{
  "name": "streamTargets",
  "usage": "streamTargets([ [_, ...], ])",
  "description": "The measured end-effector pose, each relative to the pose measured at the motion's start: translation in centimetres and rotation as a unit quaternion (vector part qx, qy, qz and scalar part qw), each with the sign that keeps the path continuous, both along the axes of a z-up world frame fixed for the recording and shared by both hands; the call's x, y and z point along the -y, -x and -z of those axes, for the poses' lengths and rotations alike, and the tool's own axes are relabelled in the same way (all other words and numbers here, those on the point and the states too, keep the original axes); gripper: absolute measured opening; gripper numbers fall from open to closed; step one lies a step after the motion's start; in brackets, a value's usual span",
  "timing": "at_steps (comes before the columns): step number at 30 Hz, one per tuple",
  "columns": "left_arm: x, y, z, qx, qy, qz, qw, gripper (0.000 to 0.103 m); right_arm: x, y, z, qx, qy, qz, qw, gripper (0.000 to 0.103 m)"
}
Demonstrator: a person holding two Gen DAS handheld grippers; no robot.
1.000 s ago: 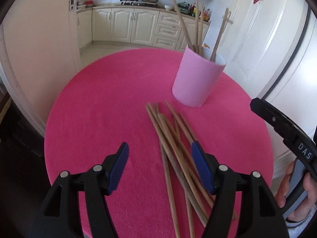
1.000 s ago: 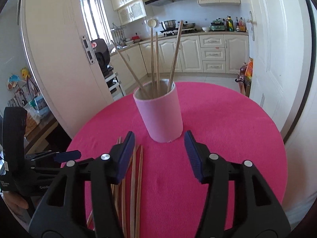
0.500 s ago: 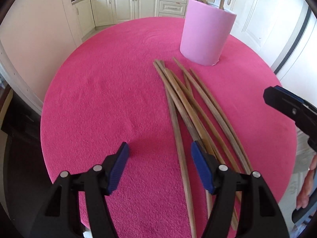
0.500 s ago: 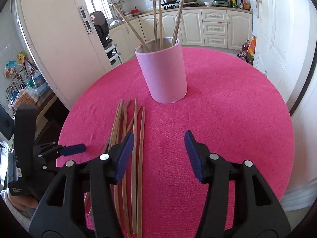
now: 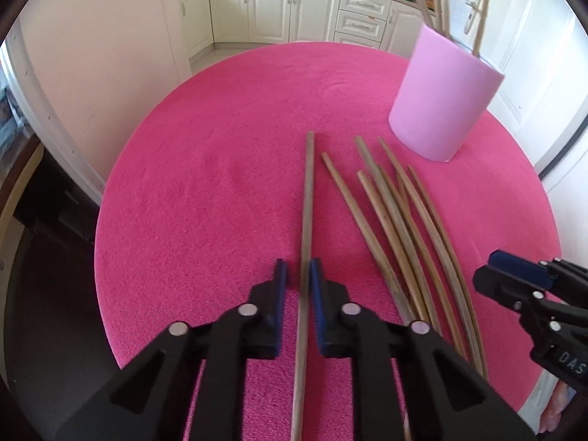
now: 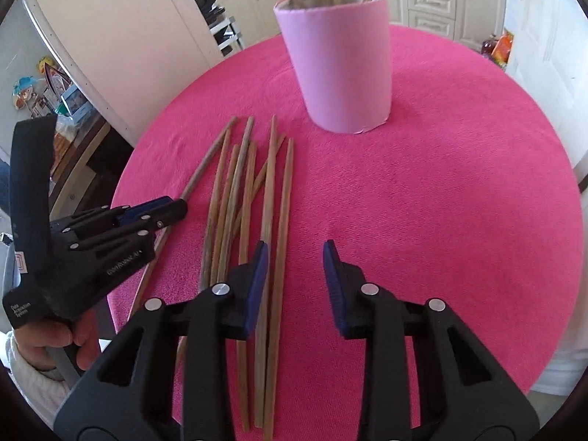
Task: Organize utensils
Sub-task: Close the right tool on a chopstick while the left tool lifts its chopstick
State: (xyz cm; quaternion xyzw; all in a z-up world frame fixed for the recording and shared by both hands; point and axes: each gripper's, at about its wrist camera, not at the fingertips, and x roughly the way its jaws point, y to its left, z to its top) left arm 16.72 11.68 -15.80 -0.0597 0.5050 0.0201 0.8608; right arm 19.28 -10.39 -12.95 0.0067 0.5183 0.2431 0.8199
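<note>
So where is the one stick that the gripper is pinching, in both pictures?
Left wrist view: the single chopstick runs up the middle, pinched between the left gripper pads, apart from the loose chopsticks on its right.
Right wrist view: the same chopstick slants at the left, leftmost of the sticks, running into the left gripper.
Shared landmark: the pink holder beyond the sticks.

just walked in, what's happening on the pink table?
A person with a gripper in each hand is sorting wooden chopsticks into the pink cup, which already holds a few. The left gripper has just closed on one chopstick, pulled apart from the loose pile on the table. The right gripper has been closing over the pile's right edge, pads not yet pressing anything.
</note>
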Motion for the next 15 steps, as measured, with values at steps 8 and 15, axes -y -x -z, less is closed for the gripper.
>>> streamTargets([
  [8, -1.4, 0.8, -0.1, -0.005, 0.027, -0.005, 0.9996, 0.008, -1.6, -0.5, 0.5, -0.012, 0.043, -0.007, 0.999, 0.025],
  [15, -1.2, 0.2, 0.5, -0.005, 0.029, -0.010, 0.9995, 0.008, -3.0, -0.8, 1.1, -0.008, 0.082, -0.015, 0.996, 0.014],
])
